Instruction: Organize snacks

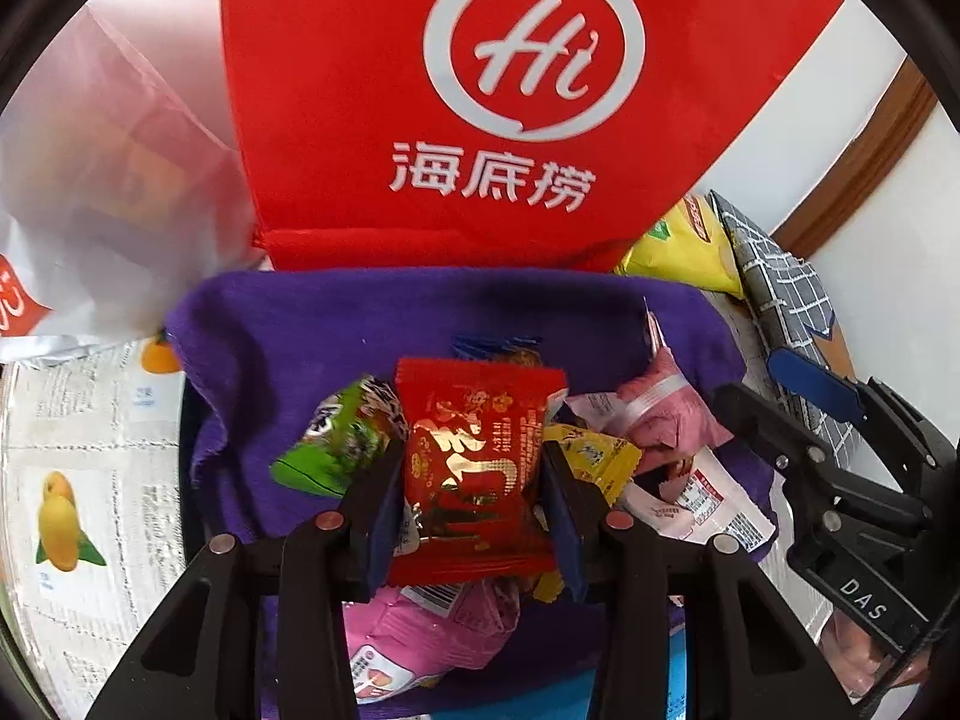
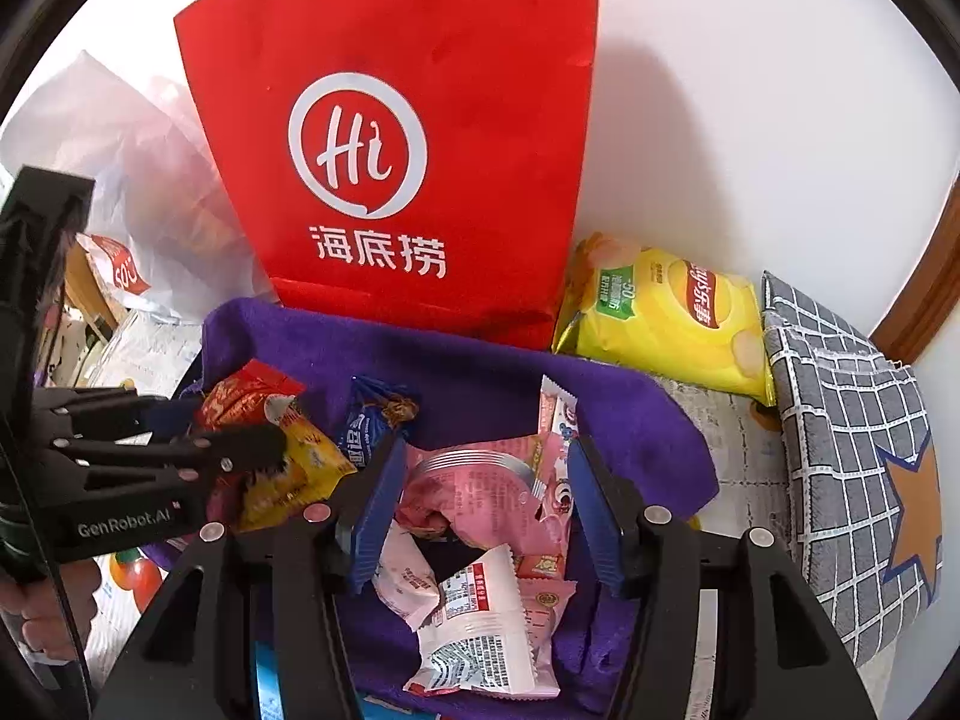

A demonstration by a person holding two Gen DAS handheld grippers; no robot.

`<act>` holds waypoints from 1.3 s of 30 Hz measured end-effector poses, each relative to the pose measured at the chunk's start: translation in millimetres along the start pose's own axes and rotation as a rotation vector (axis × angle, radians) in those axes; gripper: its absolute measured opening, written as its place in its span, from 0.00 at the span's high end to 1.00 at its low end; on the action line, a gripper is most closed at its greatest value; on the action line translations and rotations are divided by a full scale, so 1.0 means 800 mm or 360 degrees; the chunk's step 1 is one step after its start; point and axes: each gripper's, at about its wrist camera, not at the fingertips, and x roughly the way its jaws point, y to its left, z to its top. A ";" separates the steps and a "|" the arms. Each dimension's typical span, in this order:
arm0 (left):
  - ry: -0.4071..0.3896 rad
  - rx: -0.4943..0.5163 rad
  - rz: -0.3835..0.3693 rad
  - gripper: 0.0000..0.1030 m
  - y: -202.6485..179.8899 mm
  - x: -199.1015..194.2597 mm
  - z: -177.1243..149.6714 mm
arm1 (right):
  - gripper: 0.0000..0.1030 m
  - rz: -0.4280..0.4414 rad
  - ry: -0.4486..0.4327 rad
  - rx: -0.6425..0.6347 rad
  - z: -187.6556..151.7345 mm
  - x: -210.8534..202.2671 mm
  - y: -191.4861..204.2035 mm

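In the left wrist view, the left gripper point(image 1: 474, 480) is clamped on a red snack packet point(image 1: 477, 468), its blue pads pressing the packet's two sides. The packet hangs over a pile of snacks on a purple cloth point(image 1: 312, 324). At ten o'clock from the packet lies a green wrapper point(image 1: 336, 438); at three o'clock, a yellow wrapper point(image 1: 600, 456) and, beyond it, pink packets point(image 1: 666, 414). A red paper bag point(image 1: 480, 120) stands upright at twelve o'clock, touching the cloth's far edge. The right gripper point(image 1: 774, 396) shows at three o'clock.

In the right wrist view, the right gripper point(image 2: 480, 498) has its fingers apart, with nothing pressed between the pads; a pink packet point(image 2: 480, 486) and a white-and-pink wrapper point(image 2: 480, 624) lie below the gap on the purple cloth. The left gripper point(image 2: 222, 426) enters at nine o'clock, with the red packet point(image 2: 240, 399) in its fingers. A blue wrapper point(image 2: 366, 420) lies at eleven o'clock. The red bag stands at twelve o'clock, a yellow crisp bag point(image 2: 666, 318) at one o'clock beside it, and a grey checked cloth point(image 2: 852, 456) at three o'clock.
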 end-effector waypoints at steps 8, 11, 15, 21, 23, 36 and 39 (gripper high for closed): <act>0.0034 0.0028 0.0026 0.46 -0.005 0.003 -0.001 | 0.46 -0.0009 -0.0004 0.0010 0.000 -0.002 -0.004; 0.0036 0.0048 0.0032 0.44 -0.009 0.002 -0.001 | 0.46 -0.0013 0.0001 0.0004 0.000 -0.001 -0.002; 0.0004 0.0092 0.0063 0.29 -0.014 -0.003 -0.001 | 0.45 -0.0002 0.0006 -0.0017 0.000 0.000 0.000; -0.0019 0.0069 0.0068 0.24 -0.011 -0.014 0.001 | 0.42 0.0001 0.0008 -0.0012 0.001 0.000 0.000; -0.0058 0.0065 0.0047 0.21 -0.011 -0.021 0.001 | 0.41 -0.0006 0.0003 -0.0002 0.002 -0.003 -0.002; -0.0169 0.0073 0.0168 0.10 -0.022 -0.075 -0.001 | 0.23 -0.0074 -0.0146 0.0087 0.006 -0.079 -0.007; -0.0218 0.0075 0.0162 0.07 -0.027 -0.095 -0.010 | 0.20 -0.0076 -0.0177 0.0124 -0.002 -0.101 -0.006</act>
